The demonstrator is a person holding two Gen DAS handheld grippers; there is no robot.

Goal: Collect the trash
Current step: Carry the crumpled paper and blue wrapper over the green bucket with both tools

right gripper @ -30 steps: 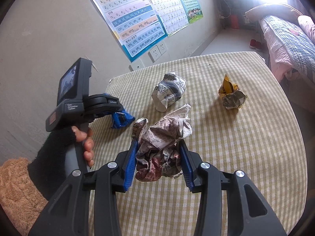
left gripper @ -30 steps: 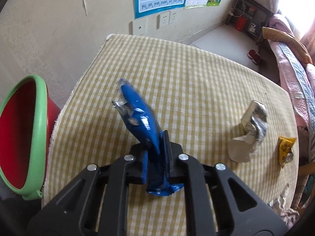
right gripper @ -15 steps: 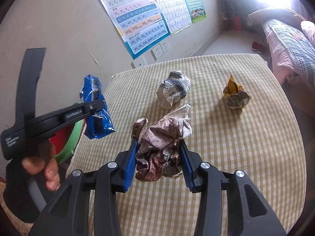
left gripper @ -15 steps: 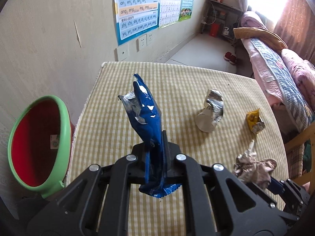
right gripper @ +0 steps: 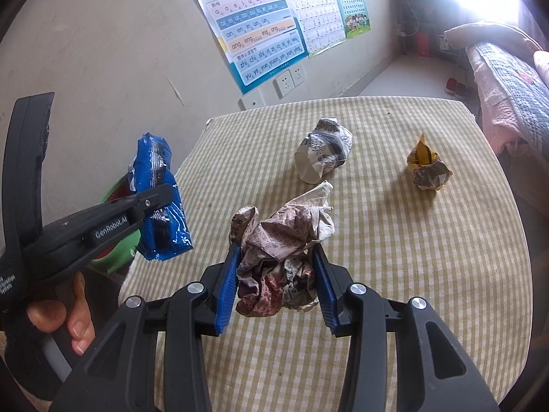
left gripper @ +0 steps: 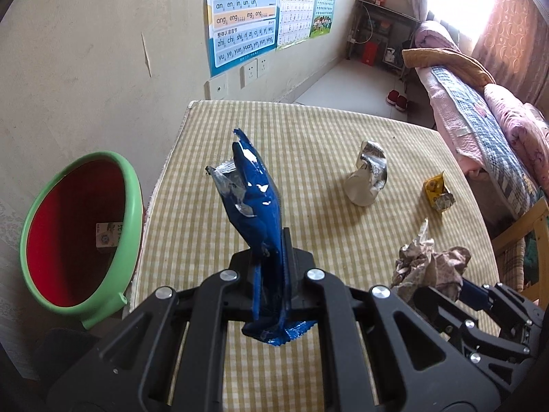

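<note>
Beside the green-rimmed red plastic bin (left gripper: 82, 230), over the table edge, the left gripper (left gripper: 274, 274) is clamped on a crinkled blue foil wrapper (left gripper: 254, 199); carry it fully over the bin's mouth b4 releasing. Right gripper (right gripper: 276, 274) pinches a crumpled newspaper wad (right gripper: 284, 240), farther from the bin. Count: 4 trash pcs, 2 held, 2 on checked tablecloth (right gripper: 411, 257); 1 bin.

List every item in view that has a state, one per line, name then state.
left gripper: shut on the blue wrapper
blue wrapper: clamped, held up off the table
right gripper: shut on the crumpled newspaper
crumpled newspaper: squeezed between the blue pads
silver wrapper: crumpled, loose on the checked table
yellow wrapper: crumpled, loose on the table
green bin: open beside the table, a label inside
</note>
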